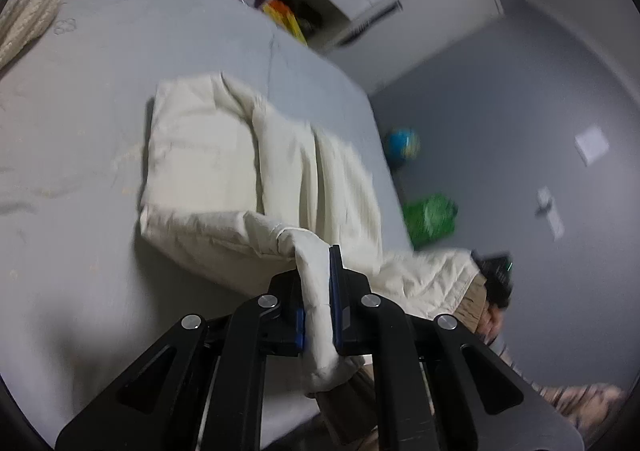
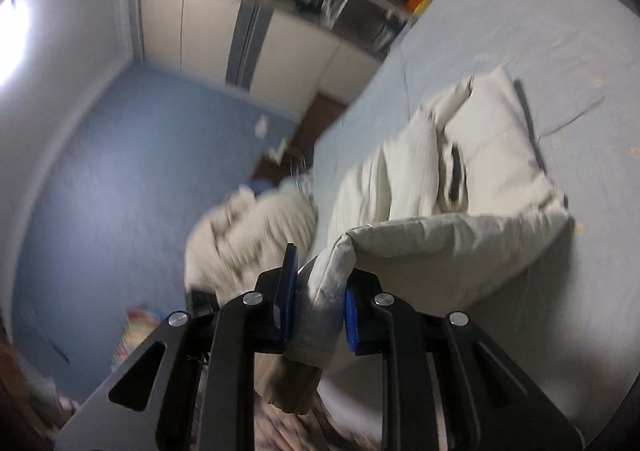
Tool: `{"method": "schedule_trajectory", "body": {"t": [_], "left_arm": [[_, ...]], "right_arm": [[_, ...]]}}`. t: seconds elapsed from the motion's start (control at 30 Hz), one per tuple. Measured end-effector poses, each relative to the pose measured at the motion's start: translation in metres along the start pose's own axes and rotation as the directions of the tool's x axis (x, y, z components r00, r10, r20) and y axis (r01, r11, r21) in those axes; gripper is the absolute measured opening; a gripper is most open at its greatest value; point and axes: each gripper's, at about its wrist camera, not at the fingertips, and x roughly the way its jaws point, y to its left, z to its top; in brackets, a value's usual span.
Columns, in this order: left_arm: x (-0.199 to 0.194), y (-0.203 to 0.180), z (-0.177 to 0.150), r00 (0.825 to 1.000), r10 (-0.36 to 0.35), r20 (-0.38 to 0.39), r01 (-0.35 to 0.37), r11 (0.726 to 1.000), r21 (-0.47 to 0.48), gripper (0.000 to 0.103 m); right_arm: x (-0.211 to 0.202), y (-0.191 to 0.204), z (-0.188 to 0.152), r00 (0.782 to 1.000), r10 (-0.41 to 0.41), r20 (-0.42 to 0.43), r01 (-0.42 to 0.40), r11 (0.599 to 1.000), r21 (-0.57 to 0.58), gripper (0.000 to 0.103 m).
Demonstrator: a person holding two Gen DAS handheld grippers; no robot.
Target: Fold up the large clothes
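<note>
On the grey bed (image 1: 100,99) I see a cream quilted garment (image 1: 208,155), thick and partly folded; left gripper (image 1: 318,291) and right gripper (image 2: 316,299) each pinch an edge.

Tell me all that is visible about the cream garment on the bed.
The cream garment looks like soft, padded, quilted fabric. It is partly folded into a thick bundle and lies on the grey bed sheet near the bed's edge. Its near end is lifted: the left gripper and the right gripper each pinch a bunched edge. One part trails toward the floor side.
</note>
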Motion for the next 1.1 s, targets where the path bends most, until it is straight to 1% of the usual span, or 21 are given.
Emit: {"method": "schedule_trajectory", "body": {"t": [0.07,0.13,0.2,0.27,0.33,0.4,0.5,0.57,0.63,0.77,0.9,0.97,1.03,1.07,1.1], "left_arm": [[0.001,0.004,0.015,0.999,-0.012,0.039,0.013,0.999,-0.038,0.009],[0.01,0.012,0.031,0.997,-0.027,0.074,0.034,0.994,-0.104,0.009],[0.023,0.022,0.047,0.996,-0.029,0.09,0.044,0.985,-0.168,0.01],[0.038,0.032,0.066,0.996,-0.015,0.09,0.035,0.973,-0.229,0.01],[0.051,0.04,0.082,0.997,0.015,0.078,0.007,0.963,-0.271,0.01],[0.069,0.051,0.102,0.997,0.033,0.07,-0.01,0.951,-0.31,0.01],[0.083,0.062,0.124,0.996,0.061,0.062,-0.037,0.94,-0.339,0.01],[0.097,0.071,0.135,0.995,0.092,0.043,-0.07,0.931,-0.358,0.01],[0.113,0.084,0.145,0.991,0.132,0.007,-0.119,0.916,-0.383,0.011],[0.145,0.108,0.156,0.98,0.194,-0.048,-0.196,0.884,-0.424,0.012],[0.172,0.126,0.163,0.967,0.239,-0.085,-0.251,0.858,-0.448,0.013],[0.181,0.13,0.162,0.962,0.249,-0.111,-0.272,0.847,-0.456,0.013],[0.182,0.129,0.161,0.961,0.25,-0.117,-0.275,0.845,-0.459,0.013],[0.18,0.128,0.16,0.964,0.242,-0.113,-0.267,0.847,-0.46,0.016],[0.175,0.125,0.159,0.968,0.231,-0.103,-0.252,0.853,-0.456,0.021]], "right_arm": [[0.001,-0.015,0.011,0.997,0.023,0.073,-0.029,0.997,0.07,0.017],[0.007,-0.037,0.024,0.989,0.021,0.145,-0.044,0.986,0.162,0.017],[0.017,-0.055,0.037,0.983,-0.011,0.182,-0.034,0.969,0.243,0.017],[0.032,-0.071,0.052,0.98,-0.057,0.193,-0.006,0.95,0.313,0.017],[0.051,-0.083,0.069,0.977,-0.109,0.183,0.037,0.934,0.356,0.017],[0.064,-0.092,0.085,0.973,-0.146,0.178,0.068,0.921,0.382,0.017],[0.083,-0.102,0.107,0.967,-0.185,0.175,0.101,0.909,0.403,0.017],[0.095,-0.108,0.118,0.964,-0.21,0.165,0.126,0.901,0.414,0.017],[0.111,-0.12,0.128,0.956,-0.258,0.14,0.177,0.888,0.425,0.017],[0.134,-0.145,0.135,0.938,-0.331,0.1,0.252,0.853,0.458,0.017],[0.15,-0.168,0.137,0.925,-0.369,0.086,0.284,0.826,0.486,0.017],[0.157,-0.18,0.135,0.921,-0.383,0.075,0.297,0.813,0.501,0.016],[0.159,-0.186,0.134,0.921,-0.383,0.073,0.295,0.808,0.51,0.016],[0.157,-0.186,0.133,0.924,-0.376,0.076,0.286,0.808,0.514,0.017],[0.154,-0.185,0.133,0.928,-0.366,0.073,0.278,0.808,0.519,0.019]]}}
